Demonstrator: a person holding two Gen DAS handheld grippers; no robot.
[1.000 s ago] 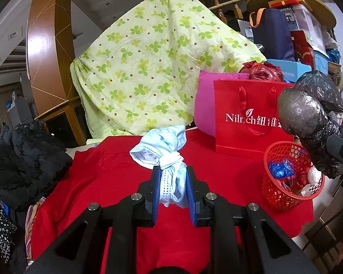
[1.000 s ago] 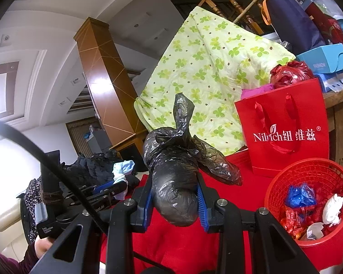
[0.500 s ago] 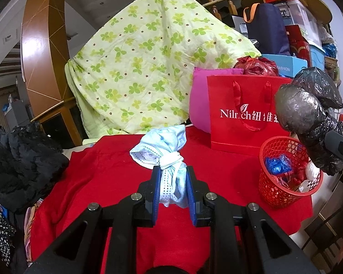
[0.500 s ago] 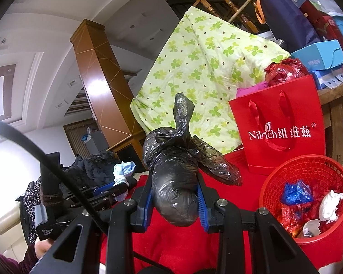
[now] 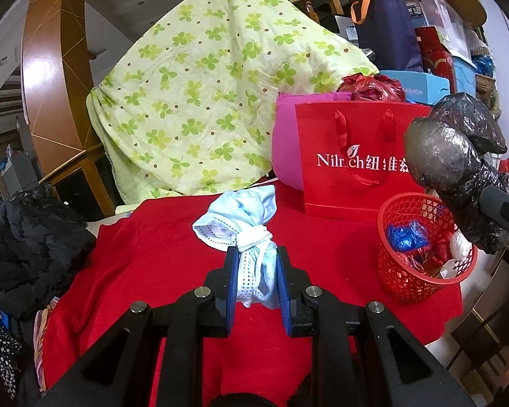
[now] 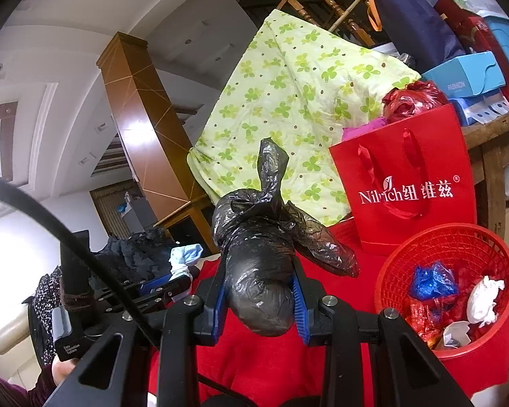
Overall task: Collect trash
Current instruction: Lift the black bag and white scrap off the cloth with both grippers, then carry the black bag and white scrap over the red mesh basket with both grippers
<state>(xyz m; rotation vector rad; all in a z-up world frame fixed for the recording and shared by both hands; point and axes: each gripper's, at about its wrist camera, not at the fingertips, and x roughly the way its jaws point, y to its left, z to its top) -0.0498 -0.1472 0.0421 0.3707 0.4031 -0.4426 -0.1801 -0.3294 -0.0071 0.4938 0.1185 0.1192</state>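
With both hands loaded, I hold two pieces of trash above the red-cloth-covered table [image 5: 173,254]. My left gripper [image 5: 256,283] has its jaws closed nearly as far as they go on a knotted pale-blue and white cloth-like bundle [image 5: 251,234], pinched below the knot. My right gripper [image 6: 261,300] is clamped, a little wider, round the bulging belly of a tied black plastic bag [image 6: 259,271], whose twisted neck sticks up.

The round red mesh plastic basket [image 6: 403,264] sits at the table's right edge, already holding blue, red and white scraps.

What worries me: the black bag is slick and rounded, so I judge it could squeeze out of the pads if I tip the gripper carelessly, and land on the cloth or off the edge. The basket looks light; a nudge from either gripper could push it off the table. Both hands converging on one small opening could collide.

Just behind the basket stands a red paper gift bag with white lettering [image 5: 356,159], with a green clover-print quilt [image 5: 203,101] beyond.
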